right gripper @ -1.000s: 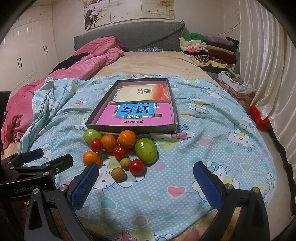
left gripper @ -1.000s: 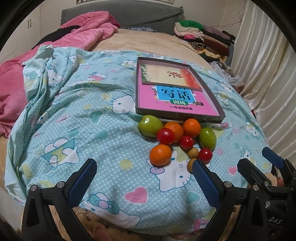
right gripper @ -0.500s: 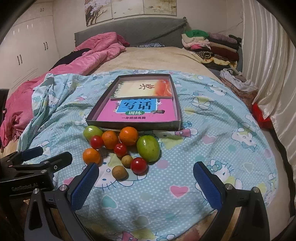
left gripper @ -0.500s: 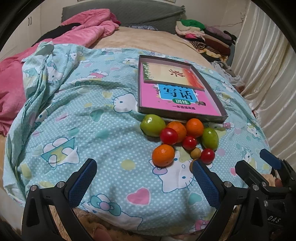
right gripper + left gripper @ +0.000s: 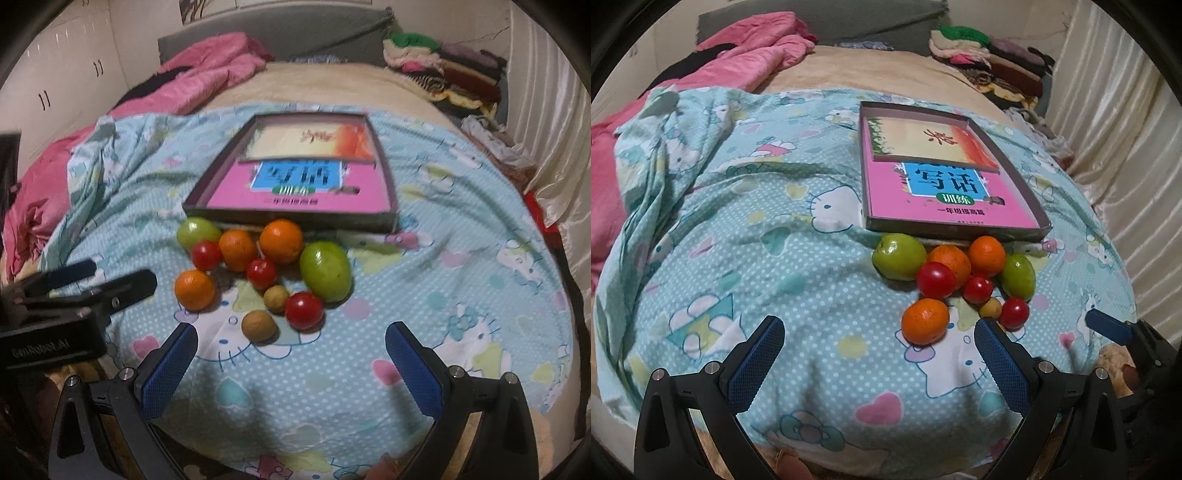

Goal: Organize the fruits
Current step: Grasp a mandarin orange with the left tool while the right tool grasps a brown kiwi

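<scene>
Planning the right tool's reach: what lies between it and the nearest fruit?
Only bare quilt separates the right tool from the brown fruit, as the right wrist view shows.

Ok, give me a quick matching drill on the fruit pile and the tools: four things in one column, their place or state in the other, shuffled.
Things:
1. box
2. big green fruit
3. lone orange
4. right tool

Place or state:
A. left edge of the pile, near the left tool
B. open, holding nothing
C. behind the pile, books inside
D. right edge of the pile

Pairs: 1-C, 2-D, 3-A, 4-B
</scene>
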### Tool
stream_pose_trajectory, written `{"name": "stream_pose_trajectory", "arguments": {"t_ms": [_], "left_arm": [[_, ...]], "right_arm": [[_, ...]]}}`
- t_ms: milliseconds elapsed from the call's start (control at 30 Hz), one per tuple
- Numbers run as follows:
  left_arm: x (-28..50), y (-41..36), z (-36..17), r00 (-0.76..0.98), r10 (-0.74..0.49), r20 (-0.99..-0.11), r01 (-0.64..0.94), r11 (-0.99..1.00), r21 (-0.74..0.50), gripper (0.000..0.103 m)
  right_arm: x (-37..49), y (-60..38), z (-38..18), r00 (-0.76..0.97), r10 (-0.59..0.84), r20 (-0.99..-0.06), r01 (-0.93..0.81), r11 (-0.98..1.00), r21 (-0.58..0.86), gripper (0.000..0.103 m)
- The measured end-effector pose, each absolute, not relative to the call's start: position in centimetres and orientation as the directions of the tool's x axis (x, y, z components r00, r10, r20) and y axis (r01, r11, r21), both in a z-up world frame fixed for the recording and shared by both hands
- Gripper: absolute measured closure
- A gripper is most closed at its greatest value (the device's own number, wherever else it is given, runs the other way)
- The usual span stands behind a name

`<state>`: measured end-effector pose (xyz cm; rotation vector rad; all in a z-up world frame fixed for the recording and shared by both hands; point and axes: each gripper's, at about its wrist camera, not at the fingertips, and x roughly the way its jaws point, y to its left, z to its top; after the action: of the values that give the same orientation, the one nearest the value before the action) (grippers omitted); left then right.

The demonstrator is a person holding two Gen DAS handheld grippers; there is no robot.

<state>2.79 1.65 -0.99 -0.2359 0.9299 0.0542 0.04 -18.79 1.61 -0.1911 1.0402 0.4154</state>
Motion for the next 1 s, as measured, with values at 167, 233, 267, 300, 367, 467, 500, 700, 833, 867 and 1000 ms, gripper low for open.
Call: {"name": "stream_pose_trajectory", "arguments": {"t_ms": [167, 233, 267, 300, 367, 467, 500, 700, 833, 867, 1000], "left_arm": [[4.1, 1.3, -1.9, 0.546, -0.124, -0.829, -0.076, 0.978, -0.196, 0.001], [4.5, 1.4, -2.3, 0.522, -0.148, -0.840, -0.063, 0.975, -0.211, 0.001], [4.7, 1.4, -2.6, 0.513, -0.158, -0.844, -0.057, 0.974, -0.217, 0.002], [4.9, 1.4, -2.7, 0.506, -0.165, -0.847, -0.059, 0.973, -0.225, 0.003], [5.3, 1.4, -3.0, 0.493, -0.166, -0.854, -0.050, 0.975, -0.218, 0.009], [5.7, 1.1, -3.4, 0.481, -0.168, -0.861, -0.044, 0.976, -0.215, 0.013], [5.7, 1.1, -3.4, 0.472, -0.171, -0.865, -0.042, 0.975, -0.216, 0.015], [6.1, 0.5, -4.1, 0.443, -0.175, -0.879, -0.023, 0.978, -0.207, 0.026], [6.4, 0.2, -4.5, 0.429, -0.195, -0.882, -0.008, 0.975, -0.220, 0.036], [6.4, 0.1, -4.6, 0.426, -0.191, -0.885, -0.008, 0.977, -0.215, 0.036], [6.6, -0.2, -5.1, 0.416, -0.196, -0.888, 0.003, 0.977, -0.214, 0.041]], "right_arm": [[0.7, -18.2, 0.2, 0.378, 0.256, -0.890, -0.420, 0.904, 0.082, 0.010], [1.0, -17.9, -0.4, 0.352, 0.264, -0.898, -0.423, 0.901, 0.099, 0.017], [1.1, -17.7, -0.8, 0.336, 0.270, -0.902, -0.427, 0.898, 0.110, 0.023], [1.2, -17.5, -1.0, 0.325, 0.278, -0.904, -0.431, 0.894, 0.120, 0.026], [1.3, -17.2, -1.3, 0.305, 0.295, -0.905, -0.437, 0.888, 0.142, 0.035], [1.7, -16.7, -1.9, 0.288, 0.314, -0.905, -0.442, 0.882, 0.165, 0.047], [1.8, -16.6, -2.0, 0.285, 0.317, -0.905, -0.444, 0.880, 0.168, 0.051], [2.3, -16.0, -2.8, 0.280, 0.313, -0.908, -0.450, 0.878, 0.163, 0.064], [2.6, -16.0, -3.5, 0.267, 0.301, -0.915, -0.449, 0.879, 0.158, 0.068], [2.7, -16.0, -3.7, 0.264, 0.293, -0.919, -0.447, 0.881, 0.153, 0.070], [2.9, -15.9, -3.8, 0.274, 0.304, -0.912, -0.449, 0.880, 0.158, 0.075]]}}
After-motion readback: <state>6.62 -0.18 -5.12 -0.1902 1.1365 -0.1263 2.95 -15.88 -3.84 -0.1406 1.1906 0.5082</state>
